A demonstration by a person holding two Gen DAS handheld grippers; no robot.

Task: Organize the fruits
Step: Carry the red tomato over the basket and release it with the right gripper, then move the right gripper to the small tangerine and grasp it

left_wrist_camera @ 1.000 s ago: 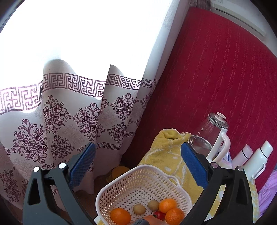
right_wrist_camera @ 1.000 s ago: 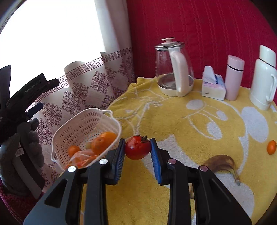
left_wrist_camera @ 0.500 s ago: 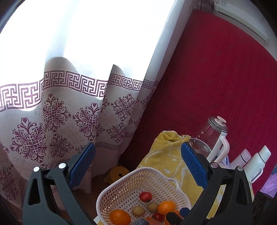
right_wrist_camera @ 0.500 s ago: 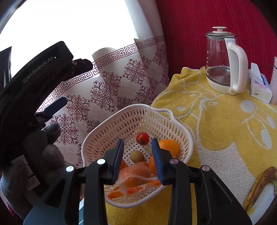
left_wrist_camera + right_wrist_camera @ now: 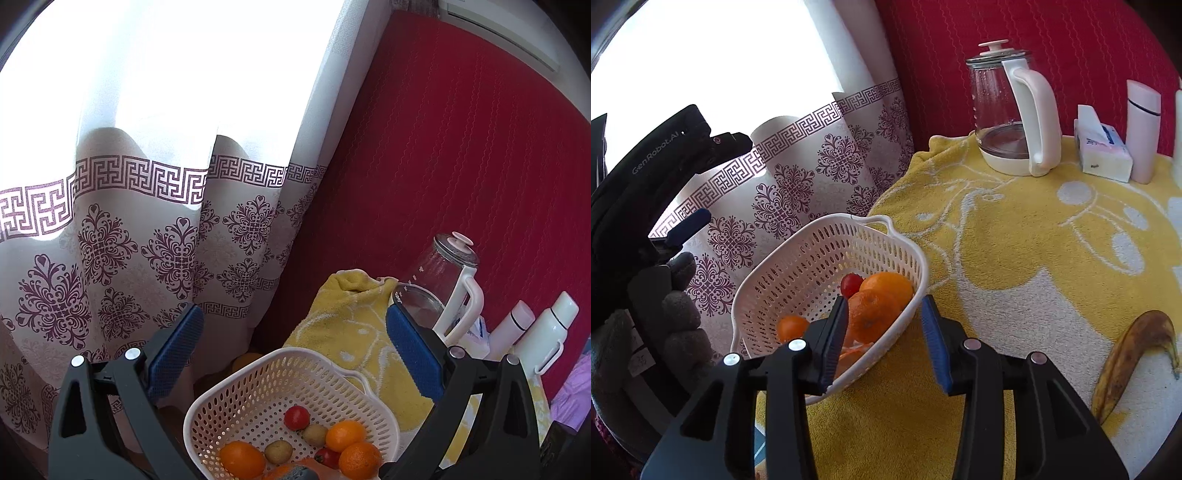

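A white perforated basket (image 5: 258, 387) (image 5: 798, 266) sits at the left edge of the yellow towel (image 5: 1015, 258). Inside lie oranges (image 5: 886, 286) (image 5: 242, 459), a red tomato (image 5: 296, 417) (image 5: 851, 282), small brownish fruits (image 5: 279, 451) and a plastic-wrapped piece. My right gripper (image 5: 884, 325) is open and empty, its jaws straddling the basket's near rim. My left gripper (image 5: 295, 354) is wide open above the basket, holding nothing; its black body and a gloved hand (image 5: 665, 314) show at the left of the right wrist view. A browned banana (image 5: 1130, 354) lies on the towel at the right.
A glass kettle (image 5: 1012, 110), a tissue pack (image 5: 1102, 147), a pink flask (image 5: 1143, 129) and a white flask (image 5: 546, 332) stand along the red wall at the back. A patterned curtain (image 5: 147, 240) hangs left of the table, beyond the basket.
My right gripper carried the tomato over the basket, let it go inside, then drew back to the right with its jaws wider apart. The left gripper has barely moved.
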